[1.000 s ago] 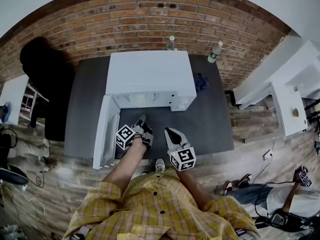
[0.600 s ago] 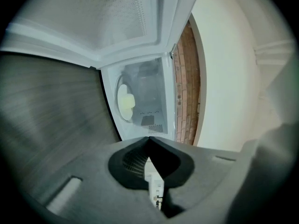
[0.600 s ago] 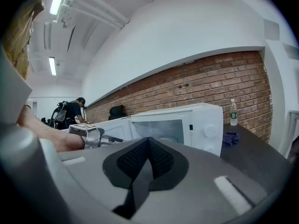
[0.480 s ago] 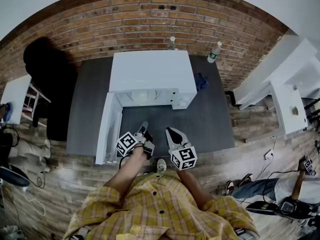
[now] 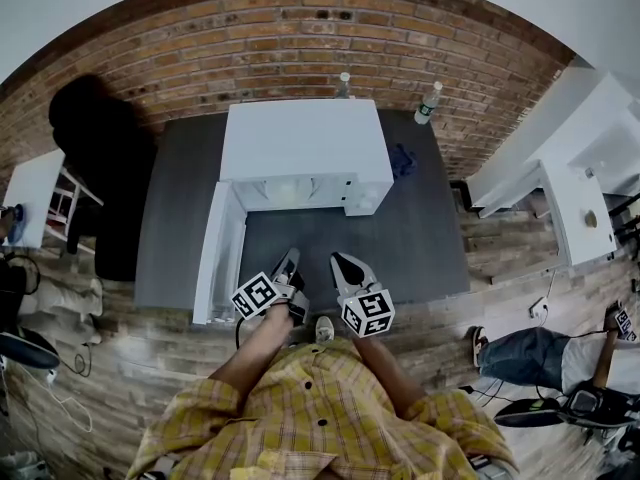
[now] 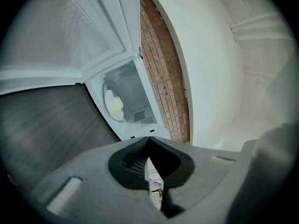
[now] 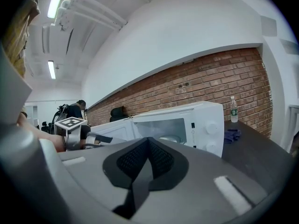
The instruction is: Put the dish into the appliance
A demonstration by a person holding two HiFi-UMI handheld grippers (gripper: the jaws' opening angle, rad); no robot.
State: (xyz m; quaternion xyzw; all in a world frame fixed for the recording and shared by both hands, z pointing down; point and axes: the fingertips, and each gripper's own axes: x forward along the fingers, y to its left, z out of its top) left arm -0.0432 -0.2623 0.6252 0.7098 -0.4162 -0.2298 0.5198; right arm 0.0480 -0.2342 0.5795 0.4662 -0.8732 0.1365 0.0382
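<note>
A white microwave (image 5: pixel 300 143) stands on the dark grey table (image 5: pixel 420 238), its door (image 5: pixel 217 253) swung open to the left. A pale round dish (image 5: pixel 284 190) lies inside the cavity; it also shows as a cream dish (image 6: pixel 113 104) in the left gripper view and as a dish (image 7: pixel 169 138) behind the doorway in the right gripper view. My left gripper (image 5: pixel 291 264) and right gripper (image 5: pixel 342 264) hover side by side over the table's front part, short of the microwave. Both are shut and hold nothing.
Two bottles (image 5: pixel 343 83) (image 5: pixel 429 103) stand at the table's back by the brick wall. A blue cloth (image 5: pixel 402 163) lies right of the microwave. White furniture (image 5: pixel 575 208) is at the right, a dark chair (image 5: pixel 95 158) at the left, and a person (image 5: pixel 540 363) on the floor lower right.
Both grippers have drawn back from the microwave toward me, the left one more. The person at the lower right has shifted.
</note>
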